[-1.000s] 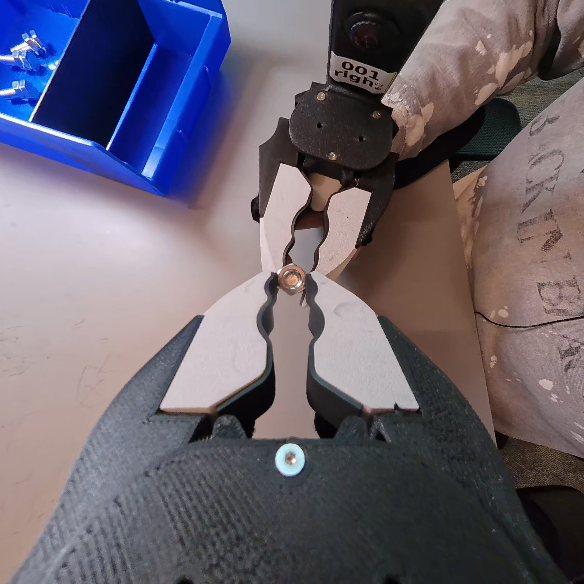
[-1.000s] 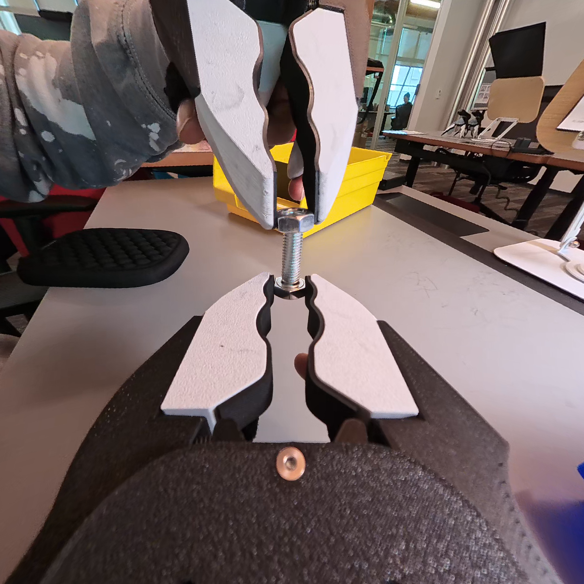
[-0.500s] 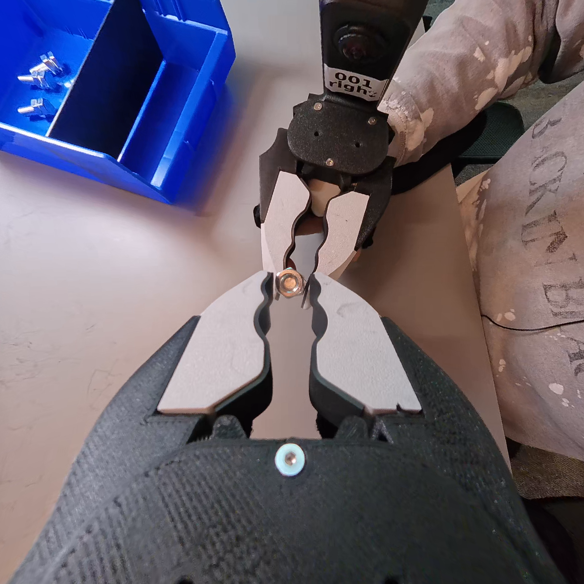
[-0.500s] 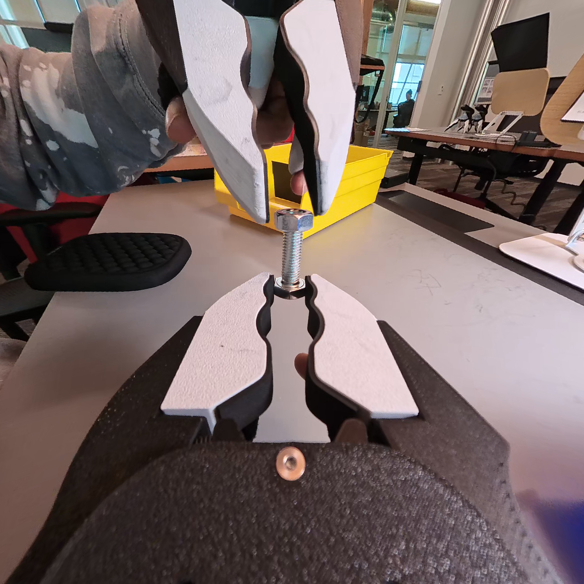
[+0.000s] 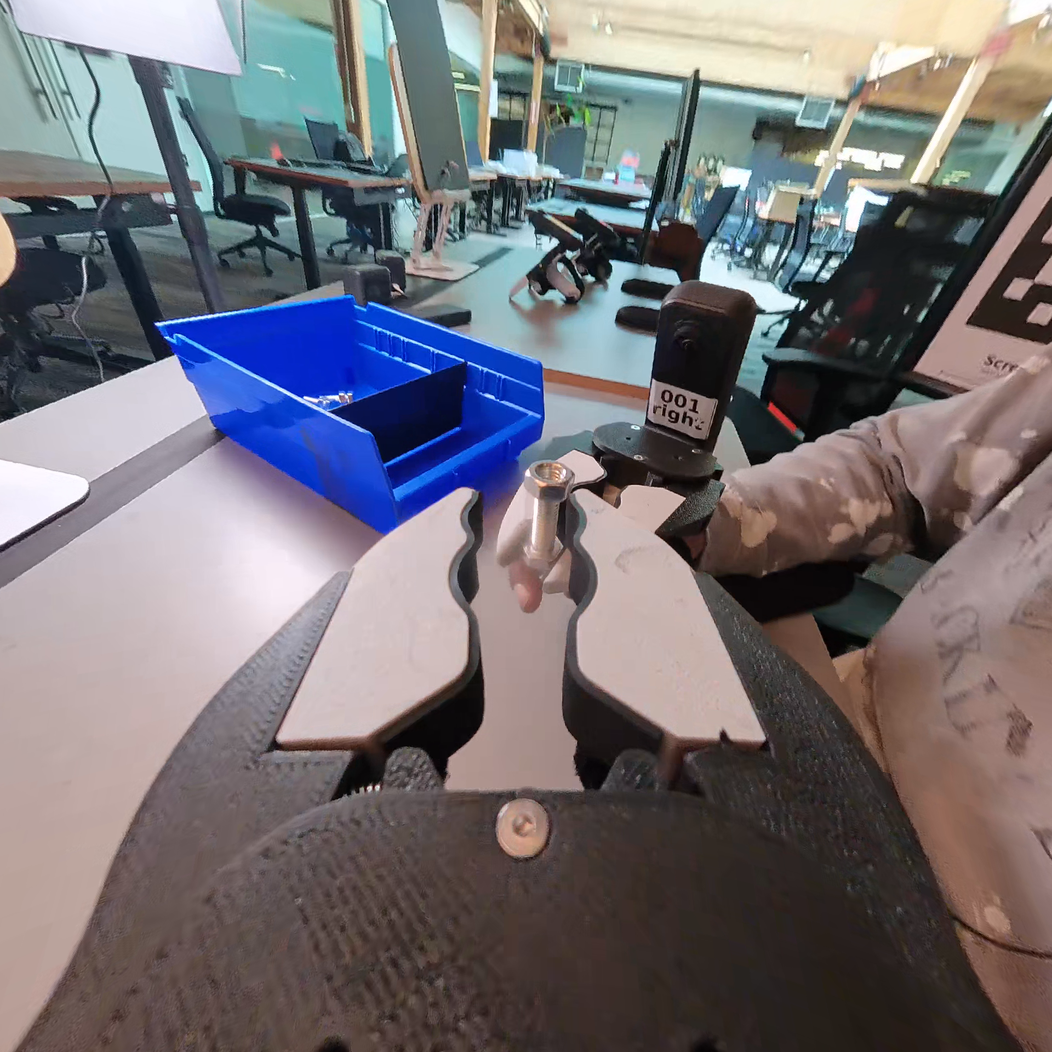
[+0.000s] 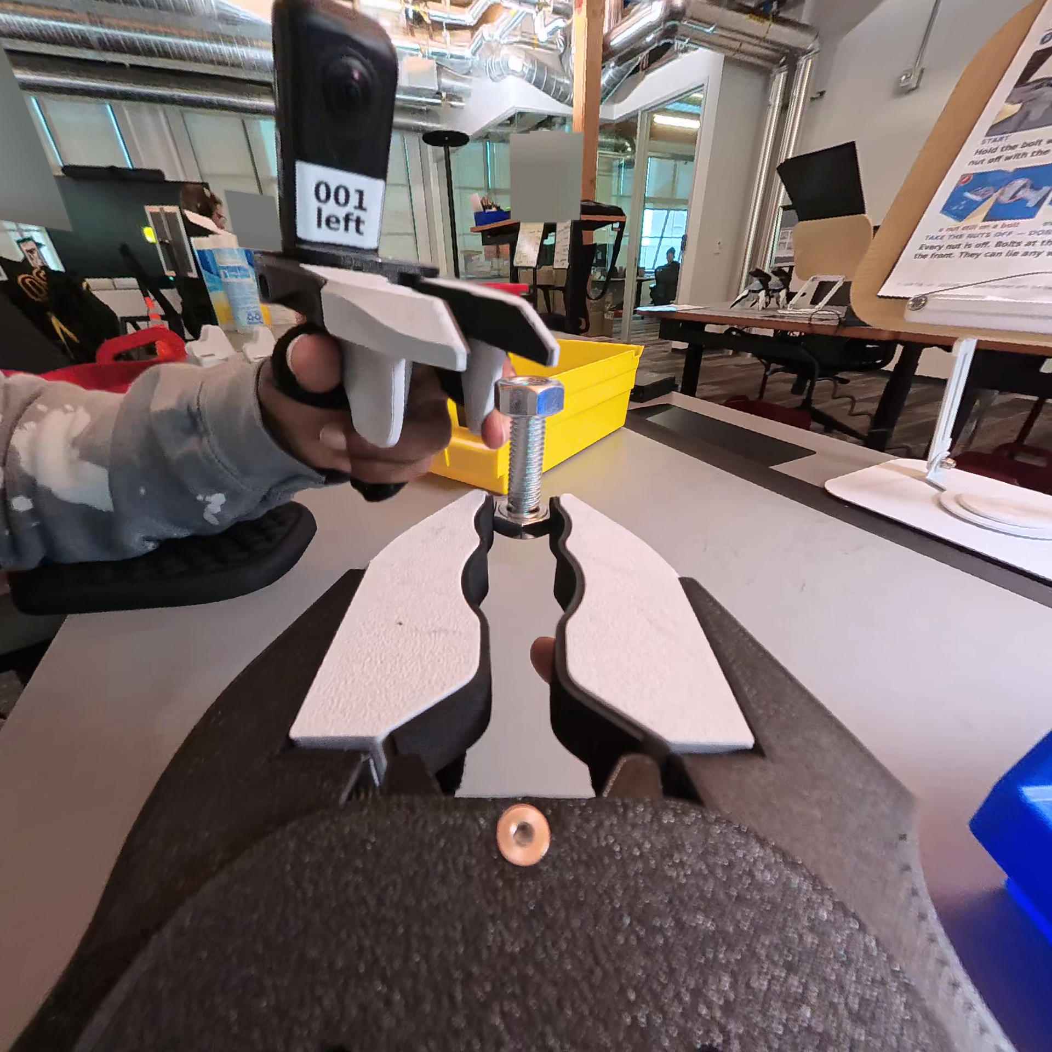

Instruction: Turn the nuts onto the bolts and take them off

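We saw a bright zinc-plated bolt point(image 6: 526, 450) with a hexagonal head and a threaded shank standing upright, head at the top, its long axis vertical. At its lower end a nut point(image 6: 521, 517) sat on the thread, and the right tool point(image 6: 521, 512) was clamped on that nut with its two white fingers point(image 6: 410, 620) drawn in against it. The bolt rose clear above those fingertips, over the grey surface point(image 6: 768, 575).

The left tool point(image 6: 509, 336) hung up and to the left of the bolt head, close beside it; we saw no contact. Its fingers stood apart with nothing between them. In the left wrist view the bolt point(image 5: 541, 515) showed through the gap of that spread left tool point(image 5: 521, 506), farther off, with the right tool point(image 5: 561, 549) holding it from the right.

A blue bin point(image 5: 296, 398) with a dark divider lay on the surface to the far left, a few small metal parts point(image 5: 329, 398) in its far compartment. A yellow bin point(image 6: 575, 398) stood behind the bolt.
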A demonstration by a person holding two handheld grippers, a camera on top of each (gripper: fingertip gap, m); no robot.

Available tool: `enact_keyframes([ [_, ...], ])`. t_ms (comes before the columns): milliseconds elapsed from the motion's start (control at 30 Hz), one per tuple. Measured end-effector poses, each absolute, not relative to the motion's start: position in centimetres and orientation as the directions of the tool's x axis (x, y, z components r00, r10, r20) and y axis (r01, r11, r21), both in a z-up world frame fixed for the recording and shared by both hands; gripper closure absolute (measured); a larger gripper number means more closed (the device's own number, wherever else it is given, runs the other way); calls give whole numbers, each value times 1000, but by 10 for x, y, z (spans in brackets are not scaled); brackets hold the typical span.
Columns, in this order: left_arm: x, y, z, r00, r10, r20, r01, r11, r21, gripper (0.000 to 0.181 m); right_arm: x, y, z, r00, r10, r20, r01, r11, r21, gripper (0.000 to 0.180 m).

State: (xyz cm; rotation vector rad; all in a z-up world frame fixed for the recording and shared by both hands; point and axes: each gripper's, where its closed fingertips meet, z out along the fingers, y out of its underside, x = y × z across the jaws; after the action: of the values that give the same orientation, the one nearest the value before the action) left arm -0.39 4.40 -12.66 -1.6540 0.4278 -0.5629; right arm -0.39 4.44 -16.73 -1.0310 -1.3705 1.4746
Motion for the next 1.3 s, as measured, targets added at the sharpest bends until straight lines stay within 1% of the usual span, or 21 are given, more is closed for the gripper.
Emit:
enact_keyframes([
  [300,8,47,-131,789,-602,121,35,-151,-988,153,-4,40,-165,-310,951,-13,-68,-35,-997,161],
  [633,-1,45,-125,810,-579,96,30,-123,-992,155,2,33,-156,-346,938,12,-126,-33,-991,161],
  [767,5,42,-123,784,-608,127,69,-117,-991,152,1,35,-158,-334,942,14,-113,-26,-993,161],
  [867,10,43,-124,781,-613,119,56,-121,-991,151,0,34,-159,-334,942,19,-108,-18,-994,161],
  [1067,1,46,-127,811,-576,98,37,-117,-992,155,5,32,-152,-355,935,25,-147,-30,-989,161],
  [1200,11,40,-123,776,-620,116,65,-105,-992,151,2,33,-156,-343,939,24,-126,-21,-992,161],
  [1300,12,42,-125,778,-618,110,52,-111,-992,151,2,31,-156,-348,937,27,-126,-18,-992,161],
])
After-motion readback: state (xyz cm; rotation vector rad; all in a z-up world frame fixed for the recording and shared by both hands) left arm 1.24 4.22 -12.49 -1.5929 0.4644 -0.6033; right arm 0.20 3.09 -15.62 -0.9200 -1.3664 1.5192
